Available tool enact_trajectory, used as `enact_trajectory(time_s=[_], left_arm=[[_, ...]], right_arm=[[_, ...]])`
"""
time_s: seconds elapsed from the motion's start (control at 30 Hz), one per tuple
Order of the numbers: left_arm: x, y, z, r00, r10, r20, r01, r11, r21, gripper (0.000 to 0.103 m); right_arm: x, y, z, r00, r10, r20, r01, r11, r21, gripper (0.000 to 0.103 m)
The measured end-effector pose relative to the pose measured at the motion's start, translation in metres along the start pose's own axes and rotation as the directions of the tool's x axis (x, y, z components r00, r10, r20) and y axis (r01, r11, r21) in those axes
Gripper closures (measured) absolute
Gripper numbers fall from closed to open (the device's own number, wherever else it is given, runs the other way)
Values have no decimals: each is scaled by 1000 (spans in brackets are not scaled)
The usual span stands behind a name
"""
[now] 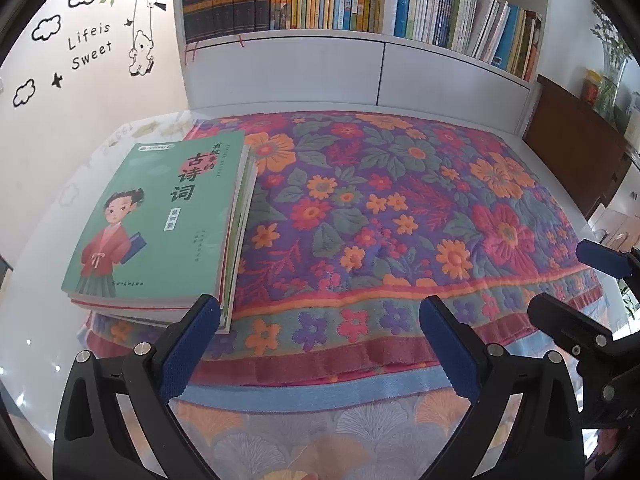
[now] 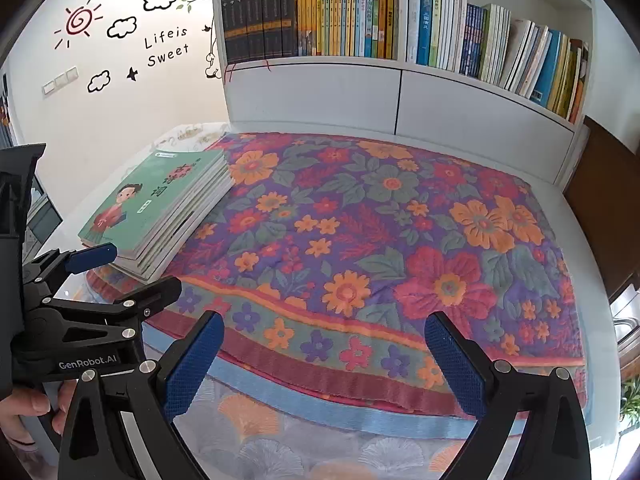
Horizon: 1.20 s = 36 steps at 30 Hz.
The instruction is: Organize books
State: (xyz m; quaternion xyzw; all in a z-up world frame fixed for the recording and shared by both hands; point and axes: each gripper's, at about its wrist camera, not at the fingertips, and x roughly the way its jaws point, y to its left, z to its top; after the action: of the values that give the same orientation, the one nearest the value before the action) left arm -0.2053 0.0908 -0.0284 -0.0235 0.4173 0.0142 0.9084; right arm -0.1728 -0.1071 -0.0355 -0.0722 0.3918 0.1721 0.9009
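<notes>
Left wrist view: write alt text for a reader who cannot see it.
A stack of books topped by a green cover lies at the left edge of a floral cloth on a white table. The open left gripper hovers empty at the cloth's near edge, its left finger by the stack's corner. A full bookshelf stands behind.

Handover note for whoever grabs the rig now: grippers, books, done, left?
Left gripper: open, empty, beside the stack's near corner.
Right gripper: open, empty, over the floral cloth.
Book stack: flat on the cloth's left edge, green book on top.
Shelf: books standing upright in rows.
Done: books look gathered into one stack.
Left: probably shelving the stack; nothing gripped yet.
</notes>
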Motion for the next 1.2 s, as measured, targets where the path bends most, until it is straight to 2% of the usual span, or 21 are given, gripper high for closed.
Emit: enact_trajectory(time_s=[0.37, 1.2], left_arm=[[-2, 2, -1, 1000, 24, 11, -24, 1000, -2, 3], [1, 5, 1, 1000, 15, 11, -15, 1000, -7, 3]], right_arm=[[3, 4, -1, 1000, 4, -8, -4, 1000, -11, 3], [4, 1, 0, 1000, 1, 3, -1, 1000, 6, 3]])
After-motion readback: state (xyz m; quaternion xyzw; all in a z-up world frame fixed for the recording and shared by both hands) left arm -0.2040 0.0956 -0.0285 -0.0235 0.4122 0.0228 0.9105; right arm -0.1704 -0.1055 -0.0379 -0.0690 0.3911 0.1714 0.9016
